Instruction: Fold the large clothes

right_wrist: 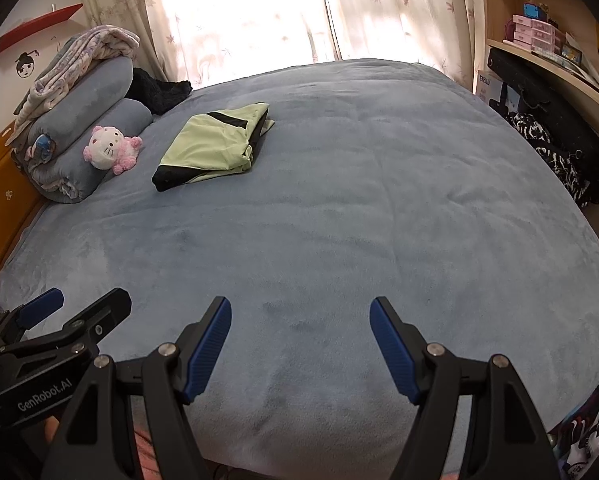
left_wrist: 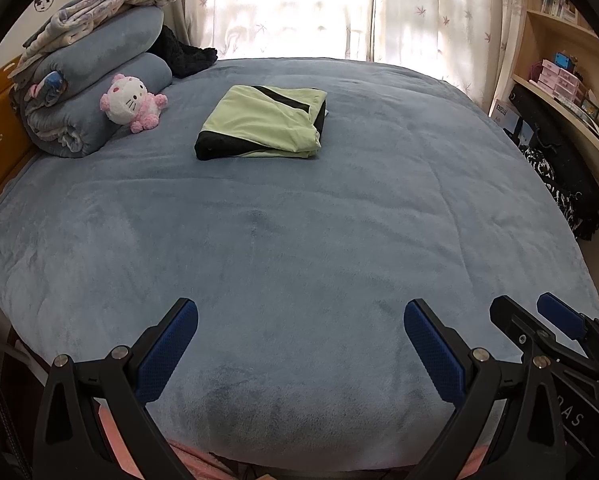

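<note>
A light green garment with black panels [left_wrist: 265, 122] lies folded into a flat rectangle on the far half of the blue-grey bed [left_wrist: 299, 248]; it also shows in the right wrist view as the folded garment [right_wrist: 213, 146]. My left gripper [left_wrist: 301, 324] hovers open over the bed's near edge, nothing between its blue pads. Beside it on the right, my right gripper [right_wrist: 300, 322] is open and empty too. Each gripper shows at the edge of the other's view: right gripper [left_wrist: 539, 314], left gripper [right_wrist: 85, 302]. Both are far from the garment.
Rolled blue blankets [left_wrist: 99, 76] with a patterned quilt on top and a pink-white plush cat [left_wrist: 133, 104] sit at the far left by the wooden headboard. A dark cloth [left_wrist: 187, 56] lies behind them. Shelves [left_wrist: 567, 80] and dark bags [left_wrist: 559, 176] line the right side.
</note>
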Available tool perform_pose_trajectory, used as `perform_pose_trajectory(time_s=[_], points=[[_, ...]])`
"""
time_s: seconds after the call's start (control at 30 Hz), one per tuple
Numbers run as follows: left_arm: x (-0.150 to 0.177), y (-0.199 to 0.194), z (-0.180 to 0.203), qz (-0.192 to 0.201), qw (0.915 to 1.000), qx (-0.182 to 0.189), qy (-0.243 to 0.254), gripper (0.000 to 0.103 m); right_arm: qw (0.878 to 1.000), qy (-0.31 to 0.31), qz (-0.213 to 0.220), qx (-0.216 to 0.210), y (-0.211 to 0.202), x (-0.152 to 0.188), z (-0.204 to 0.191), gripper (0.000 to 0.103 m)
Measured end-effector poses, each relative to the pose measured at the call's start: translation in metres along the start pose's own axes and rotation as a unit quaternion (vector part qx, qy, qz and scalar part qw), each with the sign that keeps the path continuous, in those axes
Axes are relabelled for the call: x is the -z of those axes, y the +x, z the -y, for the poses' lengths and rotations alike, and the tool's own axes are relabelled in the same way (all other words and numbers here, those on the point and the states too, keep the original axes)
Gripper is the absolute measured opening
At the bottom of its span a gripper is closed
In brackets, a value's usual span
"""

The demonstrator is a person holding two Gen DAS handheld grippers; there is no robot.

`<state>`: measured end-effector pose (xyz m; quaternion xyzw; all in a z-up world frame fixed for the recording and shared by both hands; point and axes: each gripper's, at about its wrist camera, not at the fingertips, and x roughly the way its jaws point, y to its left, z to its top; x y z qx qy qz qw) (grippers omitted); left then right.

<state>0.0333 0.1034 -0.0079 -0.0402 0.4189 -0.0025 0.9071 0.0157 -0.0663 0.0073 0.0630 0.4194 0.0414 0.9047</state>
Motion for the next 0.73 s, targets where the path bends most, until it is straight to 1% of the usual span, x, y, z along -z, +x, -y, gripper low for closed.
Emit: perform_pose_trajectory(time_s=[0.37,0.73], points=[[0.0003,0.002,-0.0012,-0.003,1.0,-0.002,0.0,0.102,1.0,-0.001,-0.002,0.002,0.0013,0.0008,0.0009,0.072],[0.0026,0.0087,-0.0085,-0.015,0.9999,0.0,-0.007,0.102,1.0,-0.005,-0.009,0.003,0.0077,0.0046,-0.0001,0.072]])
